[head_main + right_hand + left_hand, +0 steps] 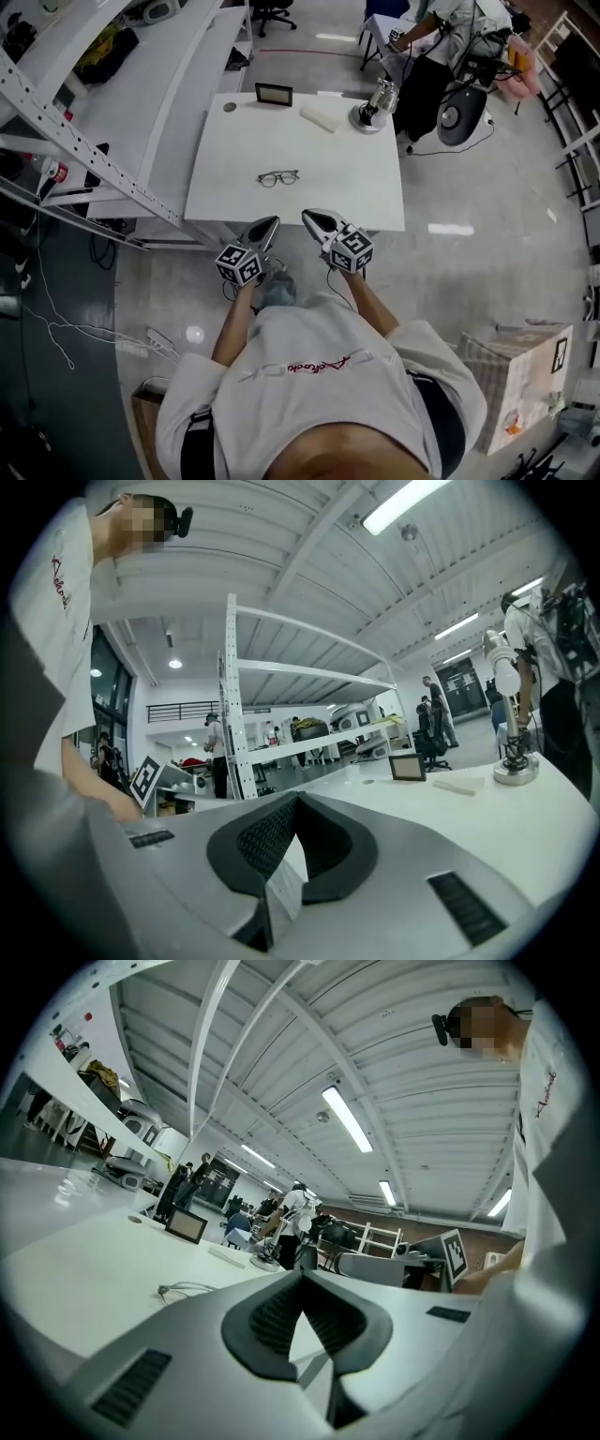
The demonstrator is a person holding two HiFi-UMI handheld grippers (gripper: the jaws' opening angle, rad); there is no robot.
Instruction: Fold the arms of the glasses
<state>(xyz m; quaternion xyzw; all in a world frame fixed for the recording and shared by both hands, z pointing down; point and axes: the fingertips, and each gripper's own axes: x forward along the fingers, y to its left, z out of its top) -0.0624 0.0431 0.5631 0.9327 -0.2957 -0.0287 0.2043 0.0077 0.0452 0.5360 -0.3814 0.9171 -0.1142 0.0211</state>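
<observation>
Shoulders in a white shirt (319, 375) fill 6 o'clock of the head view, with both forearms reaching out to 12. Left gripper (268, 225) and right gripper (311, 217) sit side by side at the near edge of the white table (319, 164). Each is clenched with its tips meeting, and nothing sits between the pads in either gripper view. Glasses (278, 178) lie mid-table at 12 o'clock from both grippers, apart from them. It is a thin wire frame, too small to tell whether the arms are folded in or standing out. A dark picture frame (274, 94), a white block (323, 117) and a metal stand (373, 111) sit along the far edge, from 12 round to 1. My reading is that this fits either a reach toward the glasses or a withdrawal once the arms are folded. Any contact would need light pressure, since such a frame looks likely to skate on the slick top.
</observation>
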